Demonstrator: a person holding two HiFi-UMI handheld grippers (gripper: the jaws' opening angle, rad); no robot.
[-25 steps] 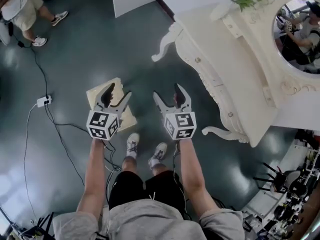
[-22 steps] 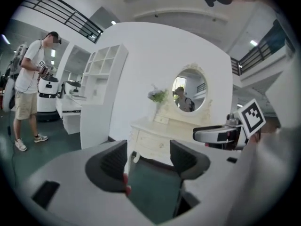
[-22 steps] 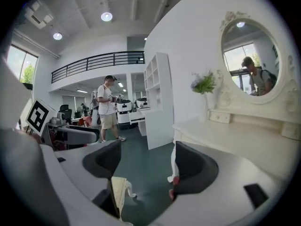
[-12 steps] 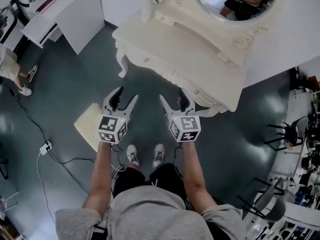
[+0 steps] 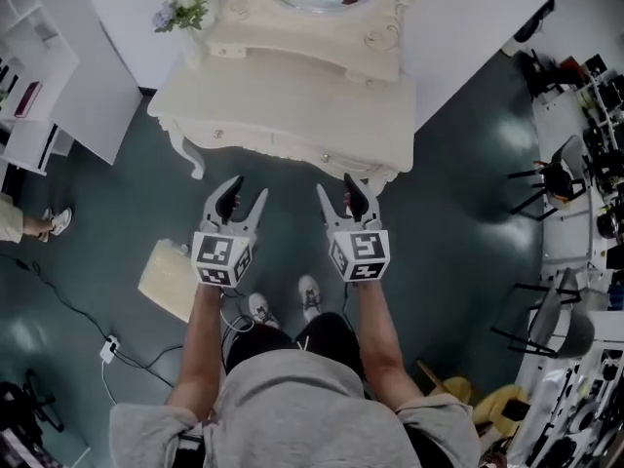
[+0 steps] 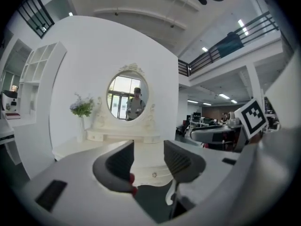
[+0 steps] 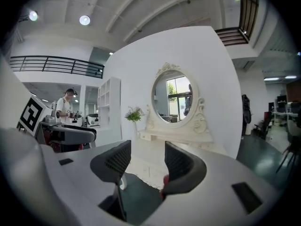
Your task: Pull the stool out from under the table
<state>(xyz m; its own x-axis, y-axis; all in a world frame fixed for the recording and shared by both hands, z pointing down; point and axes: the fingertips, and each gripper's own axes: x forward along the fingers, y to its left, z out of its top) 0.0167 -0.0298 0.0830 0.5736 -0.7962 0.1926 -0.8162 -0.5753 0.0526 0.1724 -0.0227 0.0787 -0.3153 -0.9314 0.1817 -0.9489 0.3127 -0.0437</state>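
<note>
Cream stool [image 5: 171, 279] sitting on the floor [image 5: 448, 213], out from under the dressing table [image 5: 292, 86], by the person's [image 5: 292, 408] left foot. White vase [image 6: 81, 127] holding flowers [image 5: 182, 8] on tabletop's left end. Left hand-held gripper [image 5: 248, 188] & right hand-held gripper [image 5: 334, 184] hovering side by side before the table, jaws apart w/ nothing between, having just been closing.

A glossy dark grey-green floor [image 5: 458, 222] meets a plain white wall [image 5: 468, 18], with a white open shelving unit [image 5: 34, 66] at the left and black metal-framed chairs [image 5: 558, 178] at the right.
</note>
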